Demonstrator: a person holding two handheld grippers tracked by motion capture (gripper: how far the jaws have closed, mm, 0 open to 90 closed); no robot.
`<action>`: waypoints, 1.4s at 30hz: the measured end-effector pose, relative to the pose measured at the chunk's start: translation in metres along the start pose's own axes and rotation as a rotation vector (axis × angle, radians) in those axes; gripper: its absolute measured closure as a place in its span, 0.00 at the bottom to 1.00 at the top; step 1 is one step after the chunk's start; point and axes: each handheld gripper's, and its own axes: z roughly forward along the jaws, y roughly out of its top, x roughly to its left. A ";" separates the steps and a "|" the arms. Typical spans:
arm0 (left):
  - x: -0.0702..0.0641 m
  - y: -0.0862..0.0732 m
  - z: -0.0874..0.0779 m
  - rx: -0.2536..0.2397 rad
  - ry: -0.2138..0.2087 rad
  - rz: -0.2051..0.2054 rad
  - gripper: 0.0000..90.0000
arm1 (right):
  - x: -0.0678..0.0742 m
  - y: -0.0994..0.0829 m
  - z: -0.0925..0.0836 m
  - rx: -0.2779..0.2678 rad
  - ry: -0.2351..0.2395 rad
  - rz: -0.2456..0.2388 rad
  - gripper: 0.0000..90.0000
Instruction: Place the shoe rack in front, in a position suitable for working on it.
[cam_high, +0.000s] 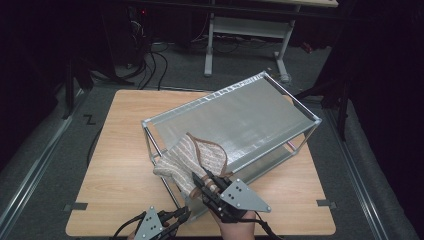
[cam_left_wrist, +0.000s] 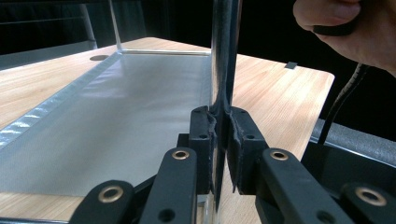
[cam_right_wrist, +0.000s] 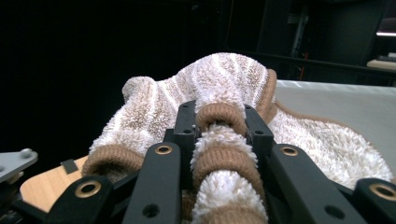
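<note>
While left hand-held gripper (cam_left_wrist: 222, 140) clamps rack post (cam_left_wrist: 223, 56), right hand-held gripper (cam_right_wrist: 219, 133) pinches striped towel (cam_right_wrist: 205, 88).

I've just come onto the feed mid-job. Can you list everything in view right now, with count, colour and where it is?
Table: one, light wood, under everything.
Rack: one, silver metal frame with grey mesh shelves, set at an angle on the table's middle and right.
Towel: one, cream with brown stripes and brown trim, draped over the rack's near corner.
Tape marks: two, grey, at the table's near left and right edges.
Desk: one, white legs, on the floor beyond the table.
Left gripper: one, black, clamped on the rack's upright post at the near corner.
Right gripper: one, black, pinching the towel's edge.
Hand: on the right gripper.
</note>
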 end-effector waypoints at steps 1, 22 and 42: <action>0.000 0.000 0.000 0.000 0.000 -0.002 0.90 | 0.001 0.000 0.000 0.001 -0.003 -0.012 0.82; 0.000 0.000 0.000 0.000 0.000 -0.003 0.90 | -0.092 -0.002 -0.009 0.044 -0.252 -0.006 0.82; 0.001 -0.001 -0.003 0.000 -0.002 -0.001 0.90 | -0.222 0.001 -0.034 0.120 -0.579 0.047 0.82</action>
